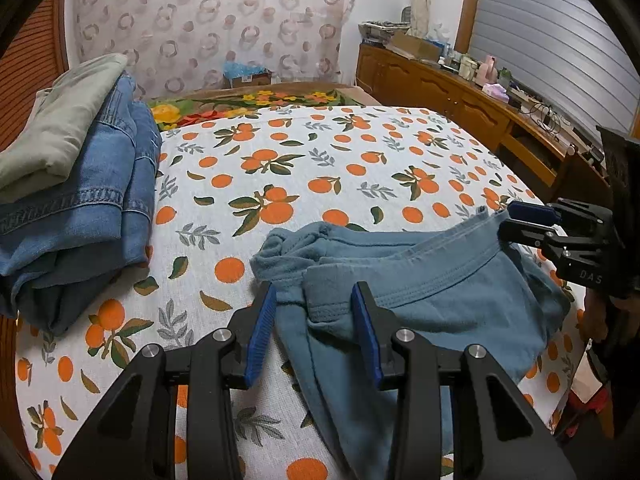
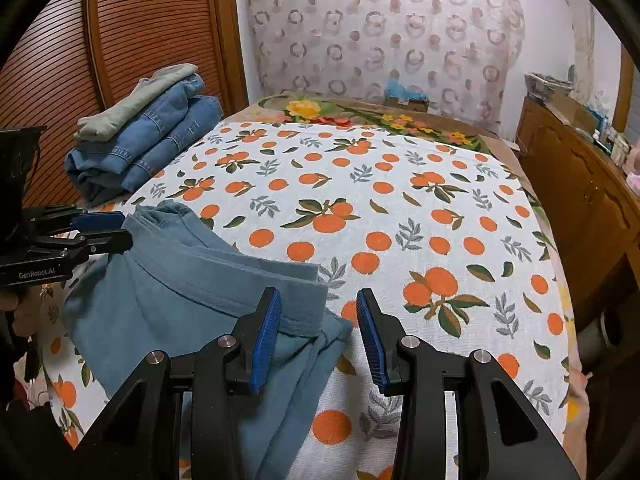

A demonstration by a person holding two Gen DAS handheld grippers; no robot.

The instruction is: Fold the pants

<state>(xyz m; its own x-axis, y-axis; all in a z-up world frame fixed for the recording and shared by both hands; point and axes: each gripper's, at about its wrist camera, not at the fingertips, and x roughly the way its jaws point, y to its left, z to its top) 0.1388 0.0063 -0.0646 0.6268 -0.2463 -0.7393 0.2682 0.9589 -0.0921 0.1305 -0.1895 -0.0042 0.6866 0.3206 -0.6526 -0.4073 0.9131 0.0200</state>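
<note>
Currently, one blue pants [image 1: 432,300], one folded stack [image 1: 80,200], left tool [image 1: 314,314], right tool [image 2: 318,314], both apart.

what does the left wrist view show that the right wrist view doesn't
Only the left wrist view: the left gripper up close, open over the blue pants' waistband, and the window blind.
Only the right wrist view: the right gripper up close, open beside the pants, and the slatted wooden door.
Both: the pants, the orange-print sheet, the folded jeans stack.
</note>
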